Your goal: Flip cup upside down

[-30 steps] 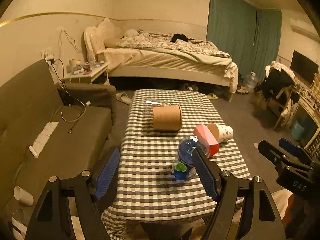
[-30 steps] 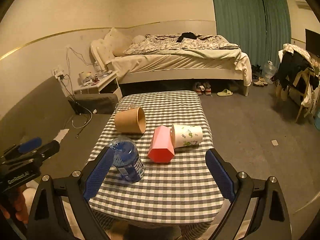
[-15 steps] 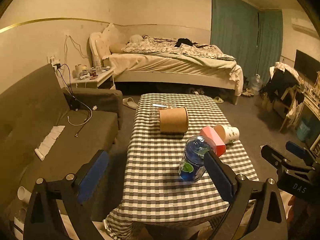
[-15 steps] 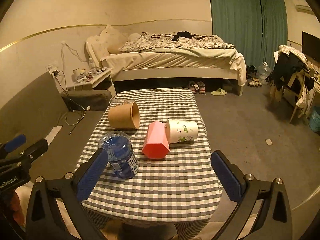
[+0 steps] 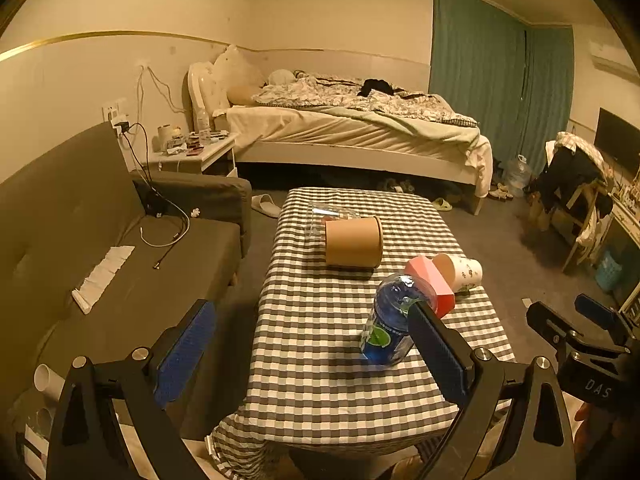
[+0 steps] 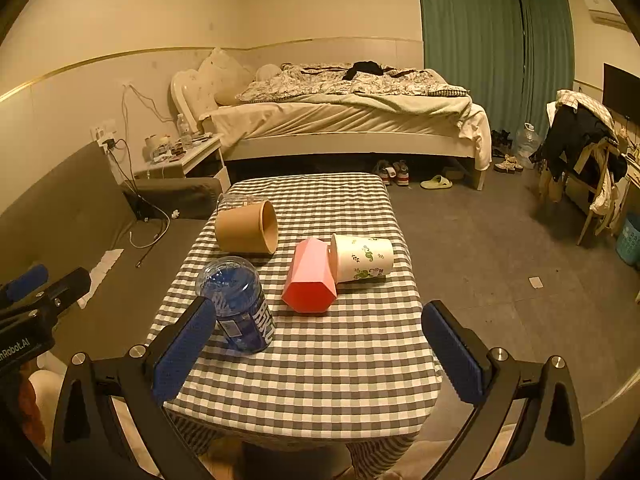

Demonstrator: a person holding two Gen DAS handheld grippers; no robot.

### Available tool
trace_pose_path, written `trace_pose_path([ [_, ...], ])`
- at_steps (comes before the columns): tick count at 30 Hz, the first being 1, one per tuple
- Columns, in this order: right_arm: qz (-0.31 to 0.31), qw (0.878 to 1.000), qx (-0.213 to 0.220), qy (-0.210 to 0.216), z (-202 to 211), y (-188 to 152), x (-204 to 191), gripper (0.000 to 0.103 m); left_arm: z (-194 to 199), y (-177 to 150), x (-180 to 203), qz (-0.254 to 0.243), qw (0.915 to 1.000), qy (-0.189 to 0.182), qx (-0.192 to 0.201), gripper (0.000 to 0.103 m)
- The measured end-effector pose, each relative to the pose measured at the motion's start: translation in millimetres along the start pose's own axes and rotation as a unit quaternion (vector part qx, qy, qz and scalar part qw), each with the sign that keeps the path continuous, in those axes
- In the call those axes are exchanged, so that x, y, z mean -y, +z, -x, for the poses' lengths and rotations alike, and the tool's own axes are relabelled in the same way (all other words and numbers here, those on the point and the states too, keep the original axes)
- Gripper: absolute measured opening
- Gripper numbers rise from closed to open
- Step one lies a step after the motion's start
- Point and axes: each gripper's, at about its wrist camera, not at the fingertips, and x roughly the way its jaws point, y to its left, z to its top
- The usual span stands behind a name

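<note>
Five cups [image 6: 362, 258], one table [image 6: 320, 380]

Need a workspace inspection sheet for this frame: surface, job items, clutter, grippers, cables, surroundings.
Surface: table with checked cloth, cloth hangs over near edge.
Job's things: brown cup, pink cup, white printed cup and clear cup on their sides; blue cup already upside down.
Clutter: nothing seen on the table besides the cups.
Grippers: left gripper open; right gripper open; both short of the cups, holding nothing.
Cables: loose cables on sofa.
Surroundings: bed, nightstand, curtains.
</note>
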Motion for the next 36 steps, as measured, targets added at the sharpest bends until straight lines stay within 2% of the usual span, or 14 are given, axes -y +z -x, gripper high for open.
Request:
trace_pose_path([
  [36,0.003,1.000,-0.003,0.000,-4.5,-0.2,-2.0,0.103,-2.1,-1.3,0.7,-0.001,1.0000,0.005,0.000,0.099],
])
